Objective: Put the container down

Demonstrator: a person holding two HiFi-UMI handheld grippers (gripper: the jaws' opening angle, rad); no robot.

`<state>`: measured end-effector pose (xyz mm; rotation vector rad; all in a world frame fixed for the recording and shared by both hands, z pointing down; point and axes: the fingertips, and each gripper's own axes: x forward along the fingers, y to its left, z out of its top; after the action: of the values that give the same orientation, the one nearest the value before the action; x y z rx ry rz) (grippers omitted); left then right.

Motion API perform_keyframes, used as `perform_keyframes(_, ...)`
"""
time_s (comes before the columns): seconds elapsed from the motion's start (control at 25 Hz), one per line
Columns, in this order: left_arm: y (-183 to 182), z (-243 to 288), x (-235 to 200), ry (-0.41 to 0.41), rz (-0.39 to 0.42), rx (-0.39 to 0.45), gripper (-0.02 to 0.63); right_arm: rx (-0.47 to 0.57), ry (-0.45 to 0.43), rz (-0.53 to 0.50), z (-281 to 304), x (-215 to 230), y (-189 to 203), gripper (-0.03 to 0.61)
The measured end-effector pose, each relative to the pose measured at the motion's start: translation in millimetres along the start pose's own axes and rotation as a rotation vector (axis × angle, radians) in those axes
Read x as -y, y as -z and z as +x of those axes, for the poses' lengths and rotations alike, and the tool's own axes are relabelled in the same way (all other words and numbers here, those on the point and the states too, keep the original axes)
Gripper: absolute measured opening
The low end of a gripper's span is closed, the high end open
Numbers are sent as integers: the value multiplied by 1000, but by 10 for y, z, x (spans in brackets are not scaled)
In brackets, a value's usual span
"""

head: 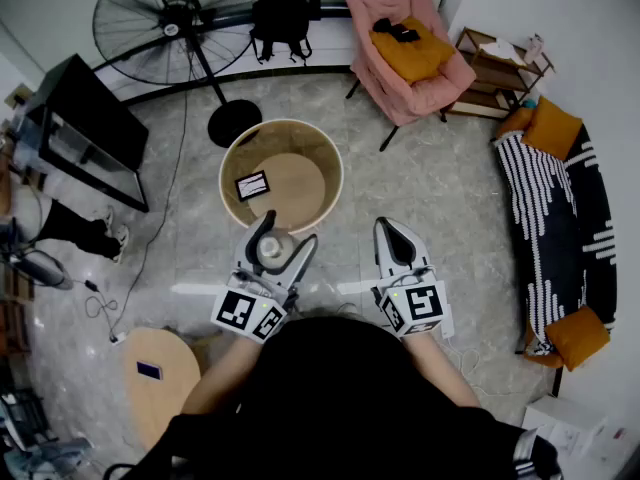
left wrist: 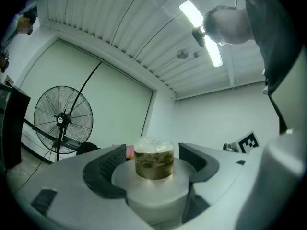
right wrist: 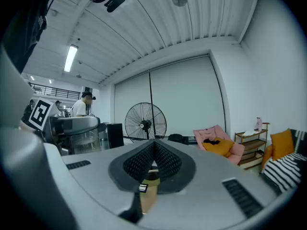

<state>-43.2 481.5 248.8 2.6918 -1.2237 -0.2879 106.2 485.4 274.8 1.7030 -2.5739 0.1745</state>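
**Head view.** My left gripper (head: 285,236) carries the container (head: 272,252) in the air. It is on my side of the round table (head: 236,158), just short of the rim. My right gripper (head: 392,233) hangs beside it, apart from it, with nothing in it.
- The table top sits sunk inside a raised rim. A card (head: 252,184) with a dark square lies left of centre, and the wood to its right is bare.
- A standing fan (head: 175,13) has its base just behind the table, out of the path.
- Step, as I judge it: the container is close to the table and the set-down is not yet begun.
- The next move calls for going forward over the rim and lowering until the base rests on the bare wood, clear of the card. Then I let go.
- The rim is the one thing in the way, so I must clear it and not clip it.

**Left gripper view.** My fingers (left wrist: 103,169) stand wide but are clasped on either side of the container's broad pale body.
- Its clear upper part, with brownish contents, stands upright between them.
- Beyond are only the fan, wall and ceiling. No table shows here, so I cannot judge the height from this view.

**Right gripper view.** These fingers (right wrist: 168,164) are closed together with the tips meeting and nothing between them.
- Pale wood shows through the slit below them.
- Farther off are the fan, a pink chair (right wrist: 217,143) and a person (right wrist: 82,104) standing at the left.
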Motion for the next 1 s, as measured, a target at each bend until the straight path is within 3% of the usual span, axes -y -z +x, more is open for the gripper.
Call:
perform_keyframes(0.6,228,233,291,-85,9,9,348,33,1,25,-461,646,149,21)
perform_keyframes(1.0,373,771,316,-34,0,-12,348,34,59,65,-576,1102,314,21)
